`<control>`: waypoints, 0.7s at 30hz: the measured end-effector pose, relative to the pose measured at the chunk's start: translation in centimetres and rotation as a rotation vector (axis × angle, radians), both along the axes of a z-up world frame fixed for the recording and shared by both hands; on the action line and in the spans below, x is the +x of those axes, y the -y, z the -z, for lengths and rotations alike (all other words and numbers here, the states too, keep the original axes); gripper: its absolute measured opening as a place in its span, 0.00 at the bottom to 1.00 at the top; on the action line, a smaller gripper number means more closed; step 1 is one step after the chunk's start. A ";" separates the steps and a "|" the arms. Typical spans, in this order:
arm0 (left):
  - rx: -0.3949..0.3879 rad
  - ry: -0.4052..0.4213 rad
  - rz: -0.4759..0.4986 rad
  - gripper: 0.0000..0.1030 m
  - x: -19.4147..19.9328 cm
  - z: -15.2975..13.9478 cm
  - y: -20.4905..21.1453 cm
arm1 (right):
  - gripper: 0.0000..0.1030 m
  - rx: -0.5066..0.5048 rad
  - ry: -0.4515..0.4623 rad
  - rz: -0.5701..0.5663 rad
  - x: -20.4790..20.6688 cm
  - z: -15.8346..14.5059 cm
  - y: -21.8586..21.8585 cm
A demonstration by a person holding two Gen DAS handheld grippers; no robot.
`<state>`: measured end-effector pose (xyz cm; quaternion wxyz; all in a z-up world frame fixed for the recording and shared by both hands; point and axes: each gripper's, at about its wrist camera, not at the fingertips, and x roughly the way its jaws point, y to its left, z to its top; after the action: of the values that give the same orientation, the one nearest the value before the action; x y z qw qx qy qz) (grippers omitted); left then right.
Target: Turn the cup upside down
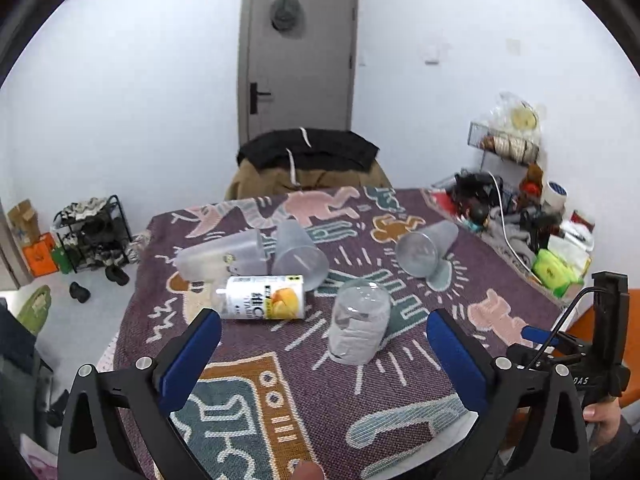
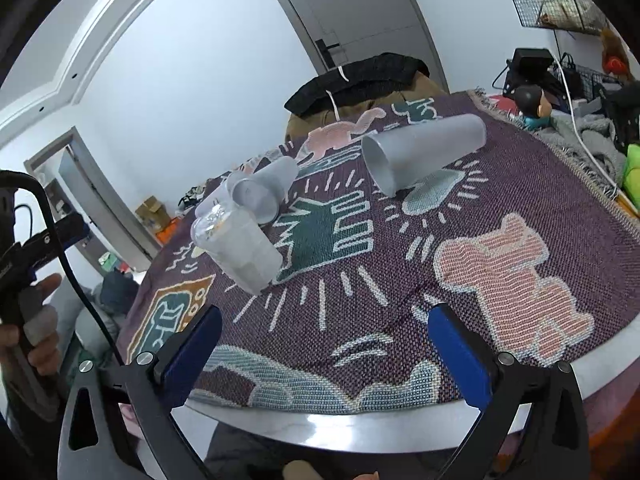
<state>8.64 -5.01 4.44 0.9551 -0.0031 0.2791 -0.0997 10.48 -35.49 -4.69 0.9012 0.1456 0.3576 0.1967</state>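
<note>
A clear plastic cup stands upside down, mouth on the patterned cloth, just ahead of my left gripper; it also shows in the right wrist view. The left gripper is open and empty, short of the cup. A frosted cup lies on its side at the right, mouth toward me, and also shows in the right wrist view. Two more frosted cups lie on their sides at the back left. My right gripper is open and empty above the table's near edge.
A mango drink bottle lies on its side left of the upside-down cup. Clutter with a white cable and green packet fills the table's right side. A chair with dark clothes stands behind the table. The table's white rim lies below the right gripper.
</note>
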 end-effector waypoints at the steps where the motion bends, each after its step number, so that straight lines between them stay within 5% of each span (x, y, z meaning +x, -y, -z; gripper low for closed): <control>1: -0.025 0.006 -0.009 1.00 -0.4 0.2 -0.5 | 1.00 0.001 0.002 -0.004 0.0 -0.2 -0.1; 11: -0.136 0.060 -0.089 1.00 -3.5 2.4 -4.0 | 1.00 -0.062 0.075 -0.032 -1.5 -2.2 -1.5; 21: -0.091 0.148 -0.148 1.00 -7.5 4.2 -5.2 | 1.00 -0.139 0.133 -0.031 -3.4 -2.4 -1.9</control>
<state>1.10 0.23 0.23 0.9767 -0.0596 0.2020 -0.0413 7.04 -33.64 -2.25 0.9278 0.0635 0.3121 0.1945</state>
